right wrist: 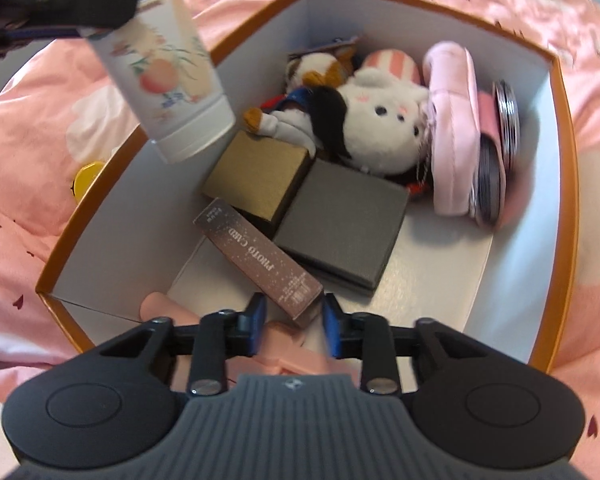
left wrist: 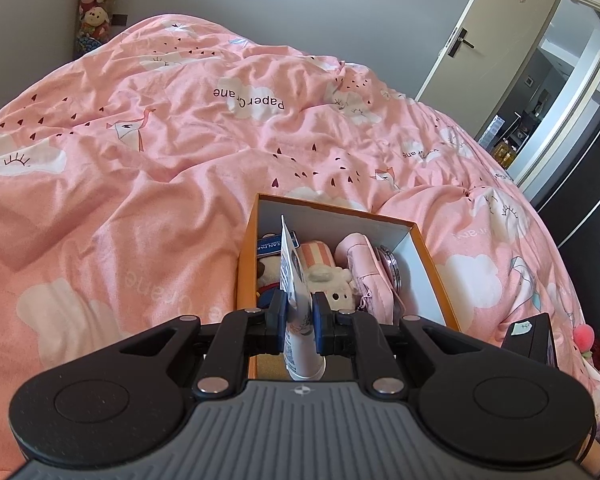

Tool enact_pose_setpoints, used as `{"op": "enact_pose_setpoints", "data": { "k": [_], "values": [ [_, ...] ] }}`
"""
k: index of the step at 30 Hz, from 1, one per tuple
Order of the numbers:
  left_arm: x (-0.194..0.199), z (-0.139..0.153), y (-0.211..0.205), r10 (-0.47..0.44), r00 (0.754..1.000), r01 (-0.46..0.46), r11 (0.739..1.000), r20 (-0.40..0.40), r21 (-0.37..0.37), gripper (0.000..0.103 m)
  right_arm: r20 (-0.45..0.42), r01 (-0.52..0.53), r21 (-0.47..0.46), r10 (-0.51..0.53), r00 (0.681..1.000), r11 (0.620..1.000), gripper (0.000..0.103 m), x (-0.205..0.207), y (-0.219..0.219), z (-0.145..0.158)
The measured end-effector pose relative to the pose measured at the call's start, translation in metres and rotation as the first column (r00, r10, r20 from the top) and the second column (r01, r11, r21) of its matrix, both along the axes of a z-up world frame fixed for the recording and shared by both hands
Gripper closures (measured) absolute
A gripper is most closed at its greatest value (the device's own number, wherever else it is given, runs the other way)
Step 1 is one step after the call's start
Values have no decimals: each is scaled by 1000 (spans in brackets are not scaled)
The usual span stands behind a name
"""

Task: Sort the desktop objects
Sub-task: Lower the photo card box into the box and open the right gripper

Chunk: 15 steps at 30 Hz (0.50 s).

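A: What did the left gripper point(left wrist: 299, 318) have?

B: Its pads were clamped on a white lotion tube point(left wrist: 296, 300), peach print on the side, cap end pointing back toward the cam. Seen from the right wrist cam, the tube point(right wrist: 168, 64) hung tilted over the near-left wall of the box point(right wrist: 420, 4).

A: And the box?

B: Orange outside, white inside, sitting on a pink quilt point(left wrist: 140, 160) just ahead of both tools. Inside, ahead of the right gripper point(right wrist: 294, 322): a brown "PHOTO CARD" carton point(right wrist: 260, 256) w/ its near end between the fingertips, a gold box point(right wrist: 260, 176) and a grey box point(right wrist: 340, 220) beyond it, then a plush rabbit point(right wrist: 384, 120) and a pink pouch point(right wrist: 456, 132) toward the far right.

A: Right gripper state?

B: Jaws apart, holding nothing; couldn't tell whether the carton touched them.
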<state>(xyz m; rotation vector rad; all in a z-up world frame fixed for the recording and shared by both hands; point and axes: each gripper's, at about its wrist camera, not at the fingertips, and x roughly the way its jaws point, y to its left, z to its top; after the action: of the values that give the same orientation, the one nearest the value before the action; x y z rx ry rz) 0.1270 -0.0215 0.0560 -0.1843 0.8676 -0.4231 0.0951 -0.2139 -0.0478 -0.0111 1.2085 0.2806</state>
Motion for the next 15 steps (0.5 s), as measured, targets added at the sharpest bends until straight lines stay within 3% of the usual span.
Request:
{"op": "enact_pose_setpoints", "data": {
  "k": [6,8,13,15],
  "values": [
    [0,-1,4,1,1000,-1,1000,-2,-16,88,-2,9,-35,-9,1000,999,88,-2,3,-4],
    [0,-2,5,1,1000,-1,1000,-5,-24,88,17,-14,-67,15,1000,998,89,-2,10,-3],
    [-1,-2,9,-4,1000,4,999,-3,-36,88,-7,-31,-1,31,999,1000,91,4,19,-4],
    [-2,-2,10,-9,1000,9,999,-2,-34,88,3,-29,-27,29,1000,999,91,5,24,-5]
  ]
}}
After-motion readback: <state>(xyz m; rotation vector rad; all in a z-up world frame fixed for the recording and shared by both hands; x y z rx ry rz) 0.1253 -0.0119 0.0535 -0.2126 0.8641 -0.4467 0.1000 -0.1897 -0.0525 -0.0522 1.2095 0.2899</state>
